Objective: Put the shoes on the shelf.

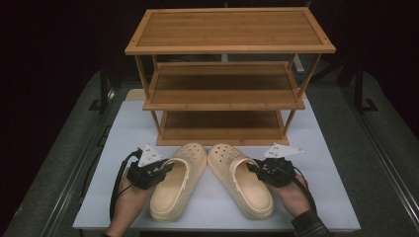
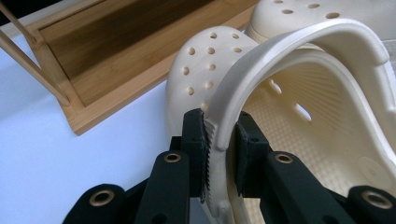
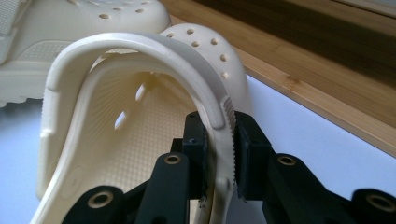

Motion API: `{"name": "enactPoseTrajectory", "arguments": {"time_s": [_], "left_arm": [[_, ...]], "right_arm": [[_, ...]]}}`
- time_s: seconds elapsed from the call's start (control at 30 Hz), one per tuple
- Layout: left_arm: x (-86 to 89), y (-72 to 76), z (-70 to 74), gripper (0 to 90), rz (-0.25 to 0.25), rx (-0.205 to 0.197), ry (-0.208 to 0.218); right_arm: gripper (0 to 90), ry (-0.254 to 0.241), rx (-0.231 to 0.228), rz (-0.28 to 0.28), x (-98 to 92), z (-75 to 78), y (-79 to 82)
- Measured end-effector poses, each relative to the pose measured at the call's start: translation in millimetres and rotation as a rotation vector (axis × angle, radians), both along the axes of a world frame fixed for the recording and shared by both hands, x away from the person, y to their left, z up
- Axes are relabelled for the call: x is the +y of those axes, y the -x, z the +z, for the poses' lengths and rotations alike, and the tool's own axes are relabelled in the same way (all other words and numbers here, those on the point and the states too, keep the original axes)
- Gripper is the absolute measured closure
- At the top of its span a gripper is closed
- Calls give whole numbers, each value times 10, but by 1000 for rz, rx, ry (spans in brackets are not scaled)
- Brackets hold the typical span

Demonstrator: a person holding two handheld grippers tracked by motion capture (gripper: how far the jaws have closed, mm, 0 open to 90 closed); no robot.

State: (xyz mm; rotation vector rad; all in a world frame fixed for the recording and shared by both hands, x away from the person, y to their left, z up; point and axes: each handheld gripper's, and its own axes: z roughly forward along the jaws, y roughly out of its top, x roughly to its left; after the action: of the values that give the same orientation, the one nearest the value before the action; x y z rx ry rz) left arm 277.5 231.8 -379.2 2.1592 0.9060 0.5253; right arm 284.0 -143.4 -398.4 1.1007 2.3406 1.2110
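So at this point both cream-coloured perforated foam clogs were sitting flat on the white tabletop (image 1: 123, 148), side by side right in front of the three-tier bamboo shoe rack (image 1: 227, 74), toes pointing at the far side and angled in toward each other so the fronts nearly met. The left clog (image 1: 179, 180) sat just left of centre and the right clog (image 1: 238, 177) just right of it, both near the person's edge of the table. The left gripper (image 1: 165, 168) had its black jaws pinched down on the outer side wall of the left clog, right where the heel strap meets it; in the left gripper view you could see the ribbed rim (image 2: 215, 135) squeezed between the pads. The right gripper (image 1: 253, 167) was doing the mirror image on the right clog, clamped on its outer rim (image 3: 227, 135) beside the strap. So the grabbing part looked done on both sides, but nothing was lifted as far as I could tell, since the soles looked flush with the table in the high view. All three shelves of the rack were bare. My read: the lift and the placing onto a shelf were both left to do, probably the bottom shelf (image 1: 222, 126) since it's closest.
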Motion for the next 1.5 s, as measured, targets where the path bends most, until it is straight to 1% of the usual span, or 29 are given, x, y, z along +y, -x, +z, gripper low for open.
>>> {"name": "enactPoseTrajectory", "arguments": {"time_s": [0.03, 0.1, 0.13, 0.23, 0.27, 0.3, 0.43, 0.5, 0.53, 0.57, 0.6, 0.63, 0.67, 0.7, 0.73, 0.77, 0.8, 0.83, 0.87, 0.9, 0.93, 1.0, 1.13, 1.17, 1.33, 1.37, 1.43, 1.47, 1.5], "left_arm": [[-5, 1, 7, 770, 1, -1, 9], [-14, 2, 29, 769, -6, -14, 11], [-15, 2, 41, 769, -10, -13, 8], [-23, 1, 64, 769, -13, -21, 16], [-34, -12, 95, 769, -15, -28, 25], [-39, -26, 113, 769, -16, -30, 23], [-60, -89, 159, 769, -11, -44, 25], [-82, -142, 180, 769, -7, -51, 32], [-107, -209, 198, 769, -7, -59, 31], [-107, -209, 198, 769, -7, -59, 31], [-122, -245, 205, 769, -7, -62, 29], [-137, -281, 212, 769, -8, -63, 27], [-157, -317, 217, 769, -5, -66, 28], [-179, -367, 221, 769, -4, -73, 30], [-215, -438, 227, 769, 3, -80, 36], [-235, -480, 229, 769, 4, -84, 32], [-235, -480, 229, 769, 4, -84, 32], [-262, -530, 231, 769, 10, -94, 28], [-292, -607, 238, 769, 15, -111, 9], [-292, -607, 238, 769, 15, -111, 9], [-315, -672, 242, 769, 21, -122, -7], [-341, -752, 240, 769, 30, -131, -2], [-394, -885, 222, 769, 46, -140, 17], [-410, -916, 216, 768, 48, -143, 15], [-480, -1016, 153, 768, 65, -159, 16], [-501, -1039, 129, 768, 70, -166, 16], [-538, -1073, 96, 768, 79, -168, 13], [-557, -1087, 80, 768, 84, -170, 19], [-557, -1087, 80, 768, 84, -170, 19]], "right_arm": [[762, -1, -1, 2, -12, 6, 2], [763, -4, -4, 4, -35, 18, 5], [763, -3, -8, 4, -50, 27, 5], [763, -1, -15, 0, -81, 52, 4], [763, 10, -27, -10, -122, 86, -5], [763, 8, -33, -15, -144, 103, -16], [763, 11, -42, -31, -218, 140, -73], [763, 8, -51, -45, -263, 164, -134], [763, 4, -54, -49, -288, 180, -194], [763, 4, -56, -54, -299, 187, -231], [763, 4, -56, -54, -299, 187, -231], [763, -1, -56, -57, -307, 195, -268], [763, -4, -62, -67, -317, 210, -347], [763, -4, -62, -67, -317, 210, -347], [763, -4, -70, -76, -318, 223, -427], [763, -3, -74, -82, -318, 229, -464], [763, -3, -74, -82, -318, 229, -464], [763, -2, -78, -90, -316, 235, -502], [763, -1, -87, -99, -315, 248, -578], [763, -1, -87, -99, -315, 248, -578], [763, -1, -90, -103, -314, 258, -615], [763, -4, -98, -112, -309, 279, -706], [763, -12, -108, -124, -298, 305, -807], [763, -13, -102, -124, -297, 305, -825], [763, -4, -109, -138, -271, 307, -939], [763, -4, -113, -144, -268, 305, -952], [763, -11, -114, -162, -260, 286, -989], [763, -14, -113, -174, -253, 266, -1011], [763, -14, -113, -174, -253, 266, -1011]]}}
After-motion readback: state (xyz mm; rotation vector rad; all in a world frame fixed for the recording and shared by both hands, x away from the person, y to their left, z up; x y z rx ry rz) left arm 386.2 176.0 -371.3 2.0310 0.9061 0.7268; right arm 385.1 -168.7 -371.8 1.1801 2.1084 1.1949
